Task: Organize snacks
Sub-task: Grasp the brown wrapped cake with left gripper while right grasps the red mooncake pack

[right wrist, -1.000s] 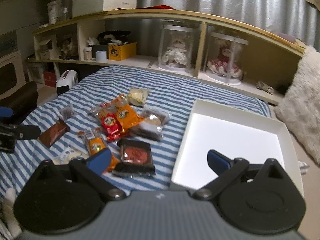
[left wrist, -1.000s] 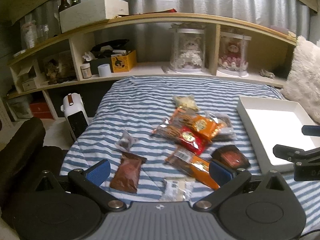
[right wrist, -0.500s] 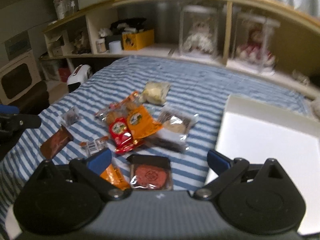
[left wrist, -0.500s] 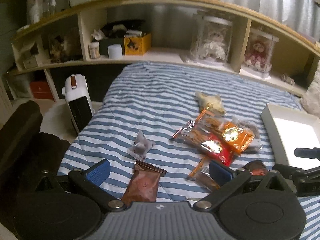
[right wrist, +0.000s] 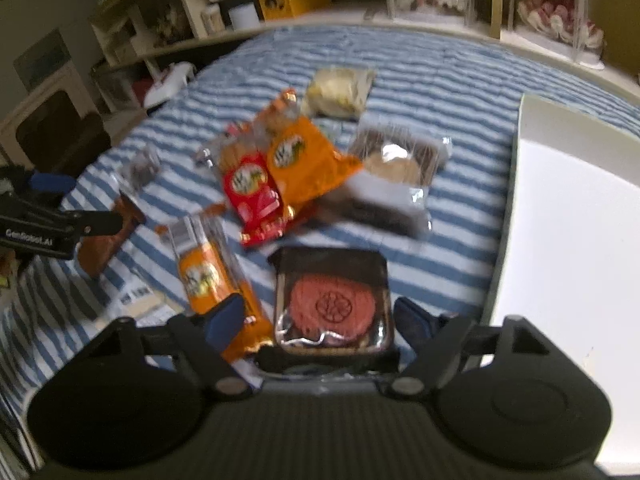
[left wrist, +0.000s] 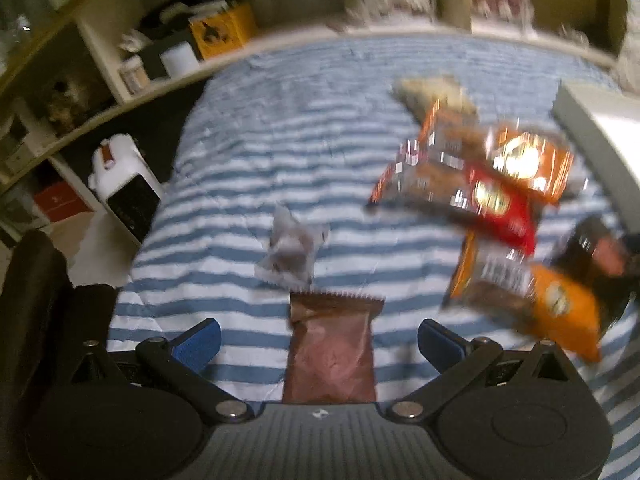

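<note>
Snack packs lie scattered on a blue-striped bed. My left gripper (left wrist: 318, 342) is open and hangs low over a brown wrapper (left wrist: 330, 354), which lies between its blue pads without touching them. A small clear packet (left wrist: 290, 252) sits just beyond it. My right gripper (right wrist: 320, 318) straddles a black tray pack with a red round cake (right wrist: 332, 304); its jaws are closing and small gaps still show at both pads. Red (right wrist: 252, 196) and orange (right wrist: 304, 162) snack bags lie in the middle. The left gripper (right wrist: 60, 222) shows at the left edge of the right wrist view.
A white open box (right wrist: 568, 216) lies on the bed's right side. A long orange pack (right wrist: 208, 276) lies by my right gripper's left finger. Clear-wrapped pastries (right wrist: 400, 160) and a pale bag (right wrist: 340, 88) lie further back. Shelves with dolls and boxes line the far side; a white appliance (left wrist: 124, 188) stands left.
Both grippers have come down and forward toward the bed. The brown wrapper now lies between the left pads, the red cake pack between the right ones, and the right jaws have narrowed.
</note>
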Action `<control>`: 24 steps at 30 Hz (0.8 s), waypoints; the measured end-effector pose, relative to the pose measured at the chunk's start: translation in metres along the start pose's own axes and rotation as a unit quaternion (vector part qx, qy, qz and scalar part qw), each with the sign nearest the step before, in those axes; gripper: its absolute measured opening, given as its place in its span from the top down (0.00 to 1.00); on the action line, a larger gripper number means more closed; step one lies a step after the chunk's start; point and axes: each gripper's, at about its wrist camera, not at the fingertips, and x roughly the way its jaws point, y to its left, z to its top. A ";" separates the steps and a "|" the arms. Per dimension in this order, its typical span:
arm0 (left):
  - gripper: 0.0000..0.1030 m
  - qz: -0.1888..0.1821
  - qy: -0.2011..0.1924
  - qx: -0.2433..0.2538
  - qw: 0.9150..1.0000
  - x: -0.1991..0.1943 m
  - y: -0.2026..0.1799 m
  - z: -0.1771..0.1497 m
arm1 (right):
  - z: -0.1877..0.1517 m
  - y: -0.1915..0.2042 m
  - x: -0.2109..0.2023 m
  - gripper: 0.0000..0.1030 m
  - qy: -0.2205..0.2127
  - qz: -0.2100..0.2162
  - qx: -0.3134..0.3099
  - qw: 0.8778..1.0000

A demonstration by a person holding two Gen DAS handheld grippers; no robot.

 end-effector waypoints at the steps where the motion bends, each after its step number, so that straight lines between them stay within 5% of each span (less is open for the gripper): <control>1: 0.00 -0.004 0.009 0.005 1.000 0.006 0.001 -0.002 | -0.001 -0.001 0.004 0.24 0.003 -0.006 0.000 1.000; 8: 0.00 -0.040 0.030 -0.011 0.999 0.025 0.018 -0.011 | -0.006 -0.005 0.009 0.32 0.005 -0.010 0.006 1.000; 14: 0.01 -0.026 0.045 -0.010 0.999 0.018 0.013 -0.006 | -0.008 -0.009 0.001 0.32 0.003 -0.002 0.023 1.000; 24: 0.53 -0.007 0.021 -0.012 1.000 0.001 0.010 -0.003 | -0.009 -0.014 -0.020 0.32 -0.023 0.011 0.042 0.999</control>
